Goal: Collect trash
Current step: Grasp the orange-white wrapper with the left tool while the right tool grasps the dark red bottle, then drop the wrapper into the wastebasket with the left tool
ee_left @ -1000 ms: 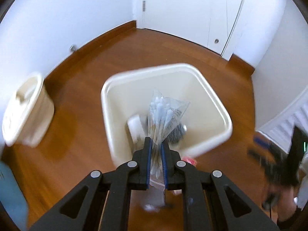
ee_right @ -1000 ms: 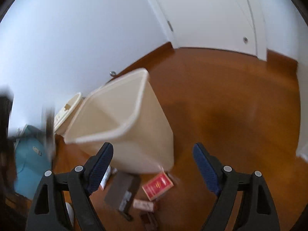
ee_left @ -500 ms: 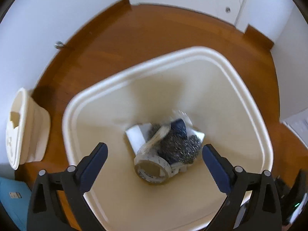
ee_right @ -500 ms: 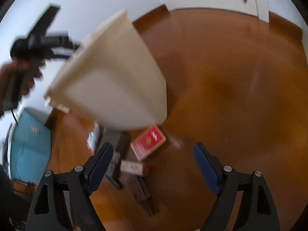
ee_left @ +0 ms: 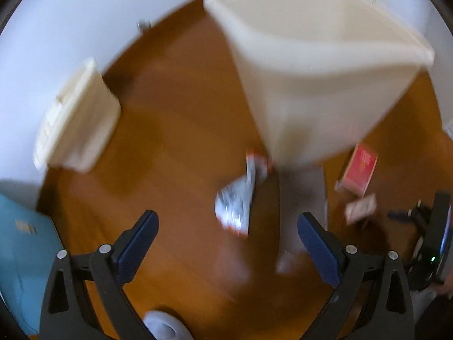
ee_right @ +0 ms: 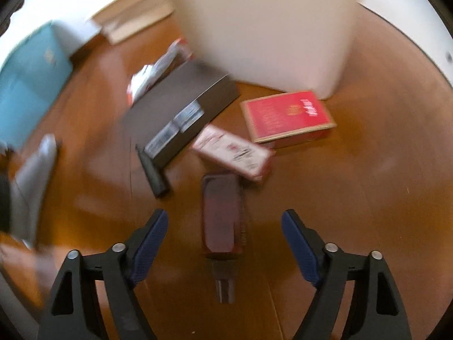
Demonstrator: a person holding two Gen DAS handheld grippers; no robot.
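Note:
The cream trash bin (ee_left: 317, 85) stands on the wooden floor, also in the right wrist view (ee_right: 269, 28). Trash lies at its base: a red box (ee_right: 286, 116), a white-and-red small box (ee_right: 232, 150), a dark flat box (ee_right: 184, 113), a dark brown case (ee_right: 223, 218), and a crumpled white-and-red wrapper (ee_left: 237, 198). My left gripper (ee_left: 226, 235) is open and empty above the wrapper. My right gripper (ee_right: 223, 235) is open and empty, with the brown case between its fingers' line.
A cream lidded bin (ee_left: 76, 116) stands by the white wall at left. A teal box (ee_left: 19, 260) sits at the lower left, also in the right wrist view (ee_right: 28, 79). A dark pen-like stick (ee_right: 151, 170) lies beside the flat box.
My left gripper let the cotton-swab bag fall into the bin, opened, then drew back down toward the floor. My right gripper dropped low toward the trash pile.

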